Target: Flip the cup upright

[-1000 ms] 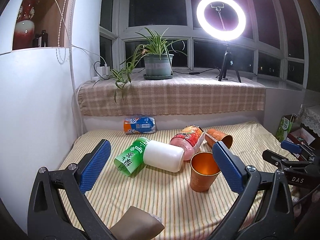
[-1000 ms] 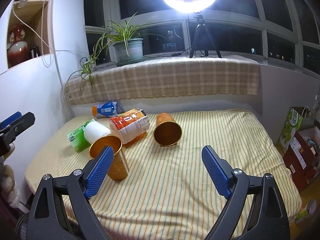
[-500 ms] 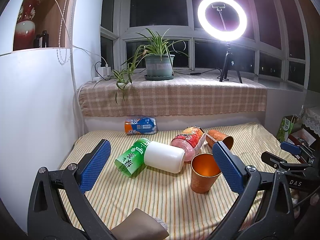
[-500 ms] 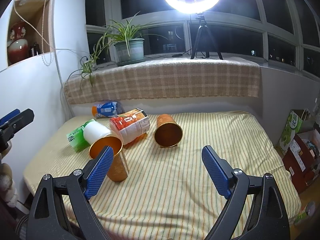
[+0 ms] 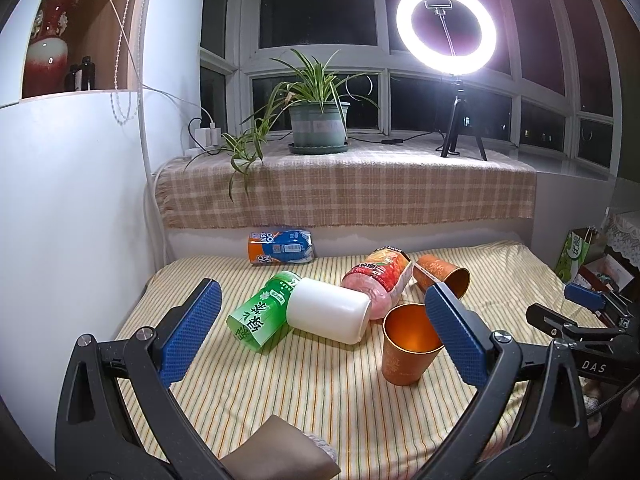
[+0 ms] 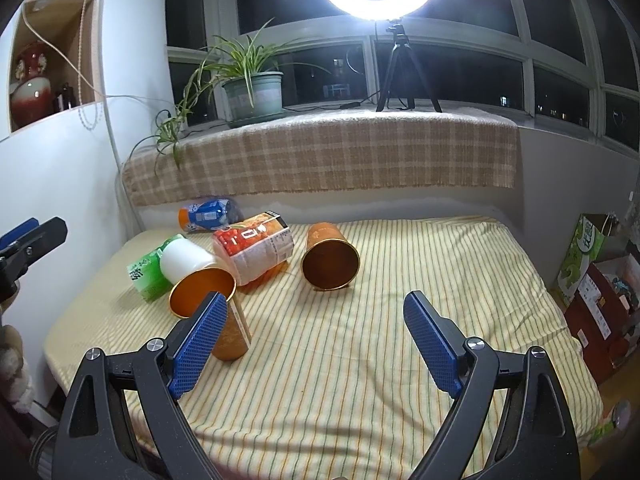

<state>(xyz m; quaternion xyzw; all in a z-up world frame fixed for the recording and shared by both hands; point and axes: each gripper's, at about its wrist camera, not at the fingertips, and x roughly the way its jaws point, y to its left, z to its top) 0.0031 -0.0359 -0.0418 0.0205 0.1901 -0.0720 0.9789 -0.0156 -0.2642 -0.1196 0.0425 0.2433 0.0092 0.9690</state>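
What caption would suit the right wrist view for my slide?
Open right tongs face a striped table: one orange cup stands upright, another orange cup lies sideways.

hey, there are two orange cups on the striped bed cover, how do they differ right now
The near cup stands upright, mouth up; the far cup lies on its side, mouth facing the right gripper. The near cup sits beside the white bottle; the far cup lies next to the red-labelled bottle. Both are orange metallic tumblers, and neither is gripped.
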